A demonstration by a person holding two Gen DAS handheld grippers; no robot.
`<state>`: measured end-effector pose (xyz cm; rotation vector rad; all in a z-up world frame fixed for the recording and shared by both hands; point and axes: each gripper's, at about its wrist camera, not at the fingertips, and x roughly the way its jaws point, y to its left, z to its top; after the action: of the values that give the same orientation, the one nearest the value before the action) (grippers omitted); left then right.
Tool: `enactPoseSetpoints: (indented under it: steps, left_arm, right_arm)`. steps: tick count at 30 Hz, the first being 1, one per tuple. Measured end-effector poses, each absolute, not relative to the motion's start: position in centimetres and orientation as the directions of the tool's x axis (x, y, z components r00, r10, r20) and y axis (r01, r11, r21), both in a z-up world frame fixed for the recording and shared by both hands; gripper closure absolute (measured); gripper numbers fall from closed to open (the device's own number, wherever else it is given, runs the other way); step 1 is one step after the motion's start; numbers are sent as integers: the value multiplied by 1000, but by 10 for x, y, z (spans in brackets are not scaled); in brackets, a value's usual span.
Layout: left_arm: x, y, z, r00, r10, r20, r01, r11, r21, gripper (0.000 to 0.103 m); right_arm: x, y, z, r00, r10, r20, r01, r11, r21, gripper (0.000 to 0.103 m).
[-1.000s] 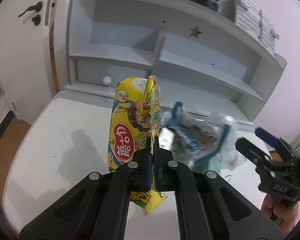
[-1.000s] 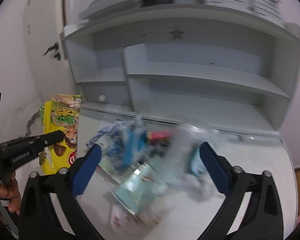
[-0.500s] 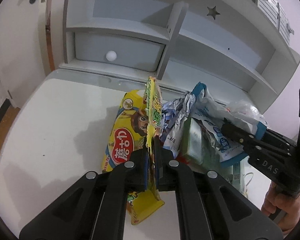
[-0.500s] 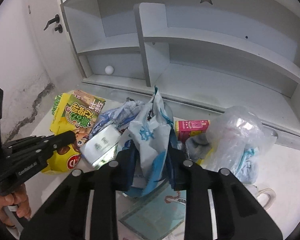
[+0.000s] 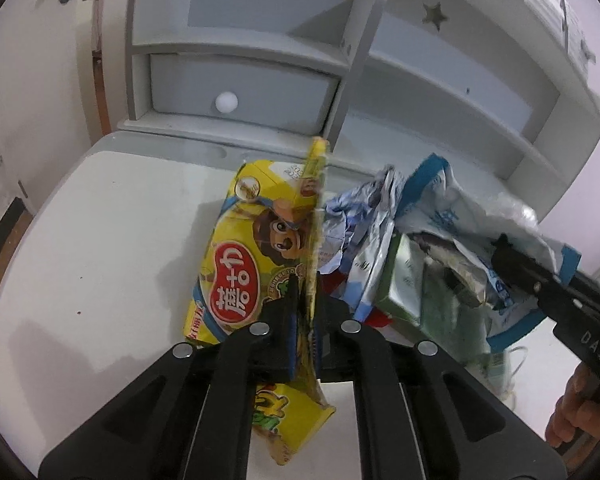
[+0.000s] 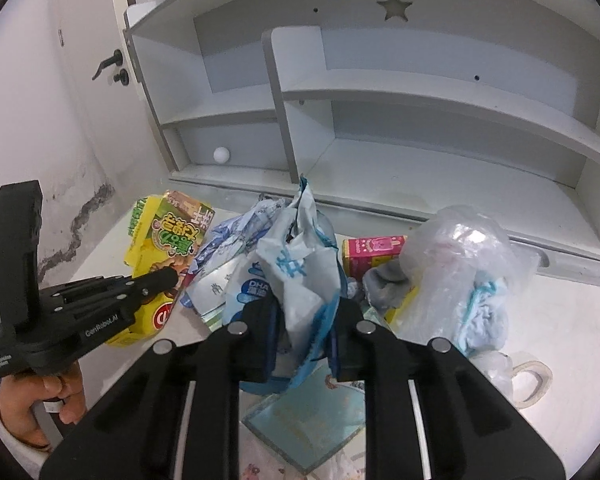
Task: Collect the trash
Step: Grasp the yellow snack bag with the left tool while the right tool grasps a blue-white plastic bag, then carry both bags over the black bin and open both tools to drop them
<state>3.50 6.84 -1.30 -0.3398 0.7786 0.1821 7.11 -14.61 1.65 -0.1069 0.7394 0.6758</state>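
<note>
Trash heaped on a white desk under grey shelving, one piece pinched in each gripper.

The white desk (image 5: 100, 248) stands against a grey shelf unit (image 6: 420, 92) with a star cutout and a small drawer with a round white knob (image 5: 226, 101); a cracked pale wall and a door handle (image 6: 108, 65) lie to the left. The left gripper (image 5: 305, 300) has its jaws closed tight on a yellow snack box (image 5: 240, 256), held upright at the left edge of the pile. The right gripper (image 6: 306, 320) is clamped on a white-and-blue plastic bag (image 6: 300, 264) mid-pile, open-mouthed, contents unclear. Beside it sit a pink carton (image 6: 374, 254), a clear plastic bag (image 6: 460, 272) holding something pale blue, a roll of tape (image 6: 534, 380) and a light blue card (image 6: 312, 420).
</note>
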Motion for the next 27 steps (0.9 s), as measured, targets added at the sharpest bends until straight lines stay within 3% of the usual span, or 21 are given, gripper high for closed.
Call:
enactPoseSetpoints:
  steps: [6,12,15,21,27]
  left_arm:
    - [9,49,42,797,53,-601,-238,943,-233,100]
    - [-5,-26,89,862,-52,-504,-55,979,-196,100]
    - [-6,-63,101,874,-108,-473,19,982,-190,100]
    - [-11,-141,106,834,-245,-494,183,968,-172,100]
    - [-34,-308,73,620,-526,-583,557,818,-145,100]
  right_arm:
    - [51,-173,51,584,575,-573,-606,778,164,84]
    - [19,-245,101,678,573,-459,-568,806,167,84]
    - [7,-300,112,729,515,-451,-504,850,155,84]
    - [-16,-422,98,795,368,-482,-306,930,203,84]
    - [-81,-555,88,858,152,-490,-56,977,205,84]
